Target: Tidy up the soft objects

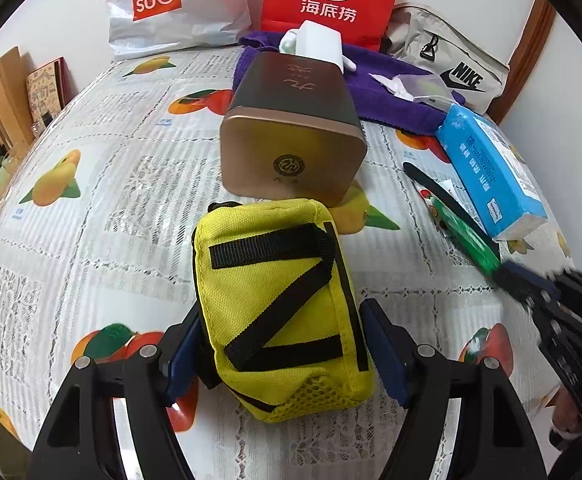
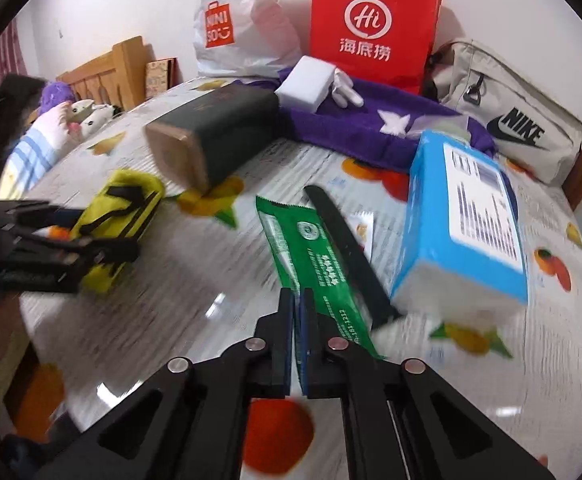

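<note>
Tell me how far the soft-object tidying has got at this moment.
Early, by the look of it; nothing looks sorted yet. In hand: the left gripper straddles the yellow pouch, and the right gripper is shut on the green packet. Left over: the blue tissue pack, purple towel and Nike bag lie scattered on the table.

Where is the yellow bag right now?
In the left wrist view, the yellow bag sits low in the middle, between the left gripper's fingers, just in front of the brown tin.
</note>
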